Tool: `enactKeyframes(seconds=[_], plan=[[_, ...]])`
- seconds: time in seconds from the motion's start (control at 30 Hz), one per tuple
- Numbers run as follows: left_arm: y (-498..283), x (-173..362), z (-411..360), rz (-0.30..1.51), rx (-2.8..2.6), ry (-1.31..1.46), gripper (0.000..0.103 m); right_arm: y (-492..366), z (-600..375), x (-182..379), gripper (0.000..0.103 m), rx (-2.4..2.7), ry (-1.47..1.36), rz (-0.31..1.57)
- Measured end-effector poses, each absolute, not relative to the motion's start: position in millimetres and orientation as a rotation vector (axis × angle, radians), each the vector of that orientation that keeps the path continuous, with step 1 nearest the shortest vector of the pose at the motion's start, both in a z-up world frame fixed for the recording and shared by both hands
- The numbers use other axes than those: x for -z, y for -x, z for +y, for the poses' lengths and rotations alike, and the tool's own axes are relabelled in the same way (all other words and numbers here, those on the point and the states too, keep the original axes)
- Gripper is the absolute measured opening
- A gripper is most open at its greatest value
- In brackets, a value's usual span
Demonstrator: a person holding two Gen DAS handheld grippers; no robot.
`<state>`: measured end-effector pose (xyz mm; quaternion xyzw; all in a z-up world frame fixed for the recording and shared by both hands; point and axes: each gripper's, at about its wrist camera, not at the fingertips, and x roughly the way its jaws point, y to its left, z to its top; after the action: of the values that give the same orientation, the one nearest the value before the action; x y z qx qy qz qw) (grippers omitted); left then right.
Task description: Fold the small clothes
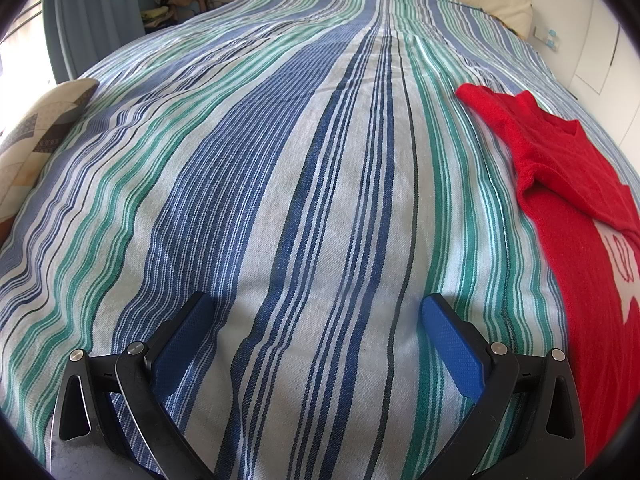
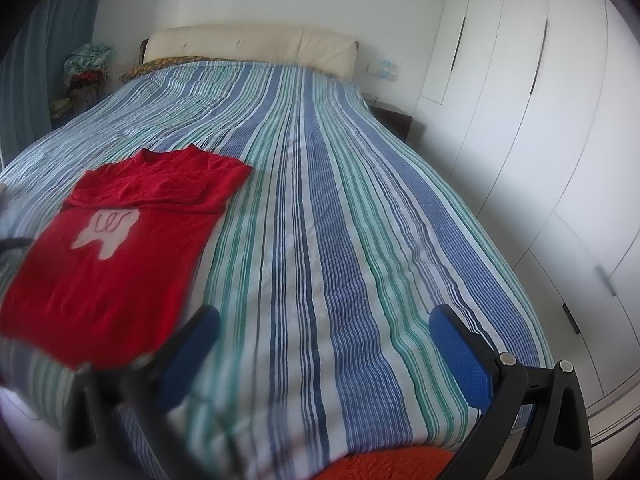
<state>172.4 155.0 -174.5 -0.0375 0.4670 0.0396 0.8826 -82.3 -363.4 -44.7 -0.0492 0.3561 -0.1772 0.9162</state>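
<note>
A wide bed filled both views, covered by a bedspread striped in blue, green and white that lay mostly smooth, with light creases toward the far end. Down the bed's right side ran a wall of white wardrobes with long dark handles. A cream padded headboard stood at the far end against a pale wall, and blue curtains hung at the left. A heap of mixed clothes sat in the far left corner, and a dark bedside table stood between bed and wardrobes. A patterned cushion lay at the bed's left edge. The red sweater lay flat on the bedspread, sleeves folded across its chest above a pale patch. The left tongs were spread apart over bare bedspread, left of the sweater; the right tongs were likewise apart and empty, just right of its hem.
</note>
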Motion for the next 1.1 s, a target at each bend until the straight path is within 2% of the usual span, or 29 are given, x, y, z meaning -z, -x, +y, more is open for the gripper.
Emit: enactKeyframes(seconds=[1.1], plan=[[-179.9, 175.0, 157.9, 1.002, -0.079, 0.116, 0.103, 80.5, -356.6, 46.2, 0.103, 0.358, 0.140, 0.736]])
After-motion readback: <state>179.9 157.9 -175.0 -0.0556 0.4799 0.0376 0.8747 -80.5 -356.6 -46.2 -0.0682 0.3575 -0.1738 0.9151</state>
